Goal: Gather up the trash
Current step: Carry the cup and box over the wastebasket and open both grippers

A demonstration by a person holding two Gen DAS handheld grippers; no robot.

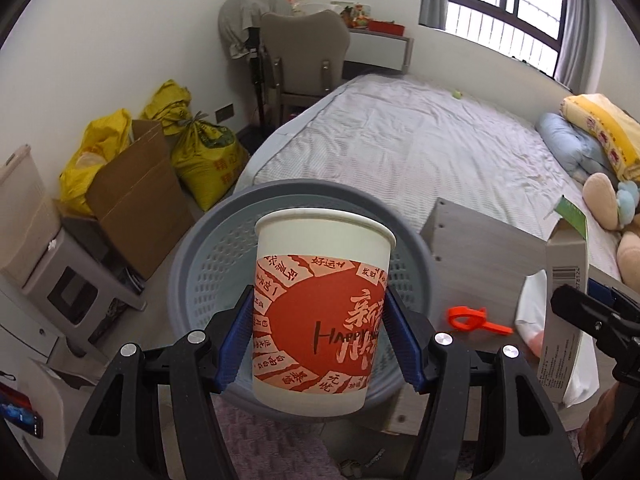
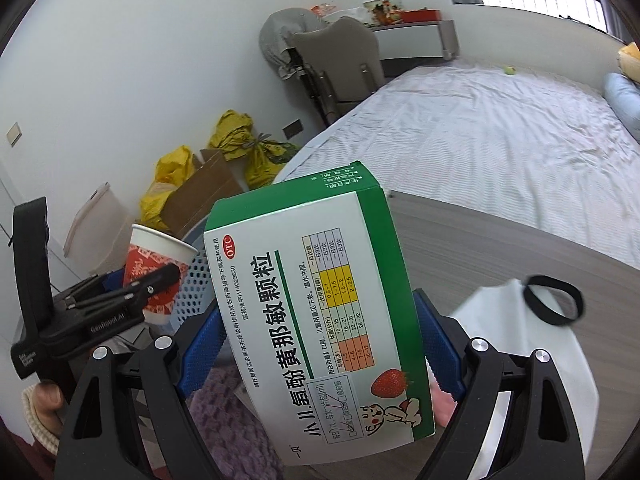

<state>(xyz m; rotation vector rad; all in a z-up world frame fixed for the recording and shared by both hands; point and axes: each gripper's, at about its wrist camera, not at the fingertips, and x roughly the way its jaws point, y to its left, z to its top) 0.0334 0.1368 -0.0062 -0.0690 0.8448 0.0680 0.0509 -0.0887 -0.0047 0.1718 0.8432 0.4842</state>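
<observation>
Left gripper [image 1: 319, 332]: blue ribbed pads [image 1: 236, 344] pressed on both sides of a paper cup [image 1: 320, 312], jaws partly closed round it. Cup is upright, smooth white paper w/ rolled rim, red-orange printed band. It hangs over the basket [image 1: 208, 264], a round grey-blue plastic bin w/ perforated walls, standing beside a wood-grain table [image 1: 480, 256].

Right gripper [image 2: 320, 344]: blue pads [image 2: 202, 354] clamped on a medicine box [image 2: 320, 312], flat glossy cardboard, white face w/ green edges, dosage chart, strawberry pic, tilted, above the table's [image 2: 460, 248] edge.

Left view only: orange plastic ring tab [image 1: 472, 318] lying on table, box seen edge-on w/ barcode side, plush toys [image 1: 608, 204] & yellow pillow [image 1: 600, 128] on bed [image 1: 420, 140], grey stool [image 1: 76, 280] on floor.

Right view only: box's printed front, black hair band [image 2: 554, 300] resting on a white plastic bag [image 2: 532, 360] on the table, fuzzy purple rug [image 2: 228, 420] under the box, left gripper [image 2: 158, 280] from the side w/ the cup [image 2: 156, 268] next to the basket's [image 2: 196, 284] wall.

Both views: yellow sacks [image 1: 200, 148], open cardboard box [image 1: 136, 196], chair [image 1: 304, 56], striped bedsheet
</observation>
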